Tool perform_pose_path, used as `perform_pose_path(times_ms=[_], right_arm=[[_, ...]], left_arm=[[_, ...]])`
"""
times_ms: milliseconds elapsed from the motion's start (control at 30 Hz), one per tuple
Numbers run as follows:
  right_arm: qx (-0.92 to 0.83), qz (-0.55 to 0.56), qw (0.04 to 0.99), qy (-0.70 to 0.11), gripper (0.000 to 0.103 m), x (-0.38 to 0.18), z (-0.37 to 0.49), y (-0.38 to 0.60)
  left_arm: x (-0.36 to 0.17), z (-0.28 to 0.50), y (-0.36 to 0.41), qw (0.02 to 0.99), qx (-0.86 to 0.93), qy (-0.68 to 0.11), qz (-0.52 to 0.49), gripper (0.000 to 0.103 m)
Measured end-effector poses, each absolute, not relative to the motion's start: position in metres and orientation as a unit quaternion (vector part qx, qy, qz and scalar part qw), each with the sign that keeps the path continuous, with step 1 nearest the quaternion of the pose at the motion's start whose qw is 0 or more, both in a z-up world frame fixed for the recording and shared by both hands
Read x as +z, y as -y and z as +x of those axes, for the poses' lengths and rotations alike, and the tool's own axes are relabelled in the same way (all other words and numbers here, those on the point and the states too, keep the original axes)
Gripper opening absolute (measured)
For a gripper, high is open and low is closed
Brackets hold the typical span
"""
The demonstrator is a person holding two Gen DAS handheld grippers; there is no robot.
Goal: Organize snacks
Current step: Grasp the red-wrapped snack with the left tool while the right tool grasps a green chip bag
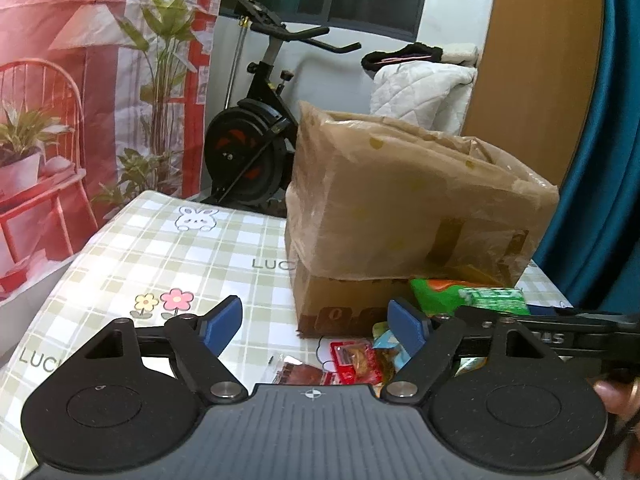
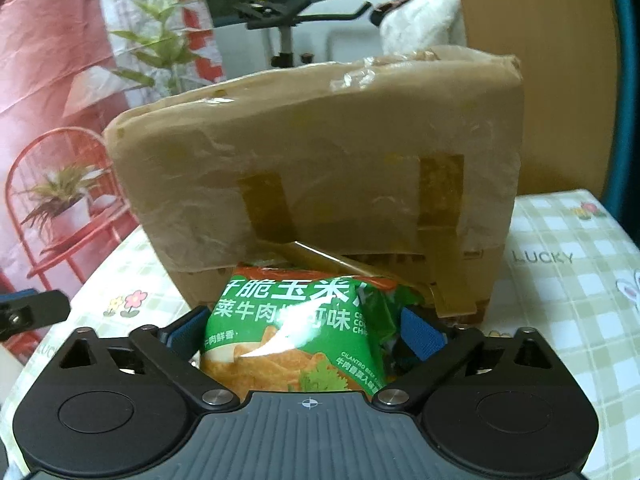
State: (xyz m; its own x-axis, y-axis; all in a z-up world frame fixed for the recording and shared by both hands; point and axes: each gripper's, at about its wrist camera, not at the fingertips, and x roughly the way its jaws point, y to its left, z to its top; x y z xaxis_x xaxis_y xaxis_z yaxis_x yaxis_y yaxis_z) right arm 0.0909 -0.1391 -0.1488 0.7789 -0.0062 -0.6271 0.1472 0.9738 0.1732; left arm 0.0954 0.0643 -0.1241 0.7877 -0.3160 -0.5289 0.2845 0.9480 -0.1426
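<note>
The right gripper [image 2: 306, 332] closed around the green corn chips bag [image 2: 296, 328] before the cardboard box [image 2: 320, 152], probably to lift it in; the left gripper [image 1: 316, 322] waited open, empty.

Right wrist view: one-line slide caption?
Right gripper with jaws around a green chip bag, in front of a taped cardboard box on a checked tablecloth.

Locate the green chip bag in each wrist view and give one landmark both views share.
Left wrist: green chip bag lies low and right of centre, at the box's foot, beyond the left tool.
Right wrist: the bag sits bottom centre, between the right tool's blue pads.
Shared landmark: the taped cardboard box.
</note>
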Motion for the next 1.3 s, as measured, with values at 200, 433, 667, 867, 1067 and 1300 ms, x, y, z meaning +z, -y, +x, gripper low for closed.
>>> perform_pose_path(times_ms=[200, 433, 667, 867, 1067, 1300], right_arm=[[-0.008, 0.091, 0.949, -0.301, 0.085, -0.139, 0.054, 0.15], [-0.025, 0.099, 0.96, -0.261, 0.084, -0.133, 0.005, 0.183], [-0.064, 0.115, 0.954, -0.271, 0.084, -0.155, -0.018, 0.21], [-0.088, 0.122, 0.951, -0.272, 0.084, -0.167, -0.022, 0.224], [-0.098, 0.129, 0.949, -0.27, 0.084, -0.17, -0.022, 0.237], [-0.106, 0.14, 0.946, -0.273, 0.084, -0.173, -0.022, 0.246]], left_arm=[[-0.135, 0.093, -0.069, 0.94, -0.17, -0.294, -0.02, 0.069], [-0.151, 0.095, -0.078, 0.934, -0.159, -0.319, -0.026, 0.064], [-0.178, 0.102, -0.076, 0.916, -0.163, -0.366, -0.038, 0.055], [-0.204, 0.118, -0.068, 0.896, -0.158, -0.408, -0.073, 0.05], [-0.224, 0.14, -0.062, 0.885, -0.132, -0.433, -0.113, 0.05], [-0.229, 0.164, -0.053, 0.89, -0.127, -0.426, -0.101, 0.048]])
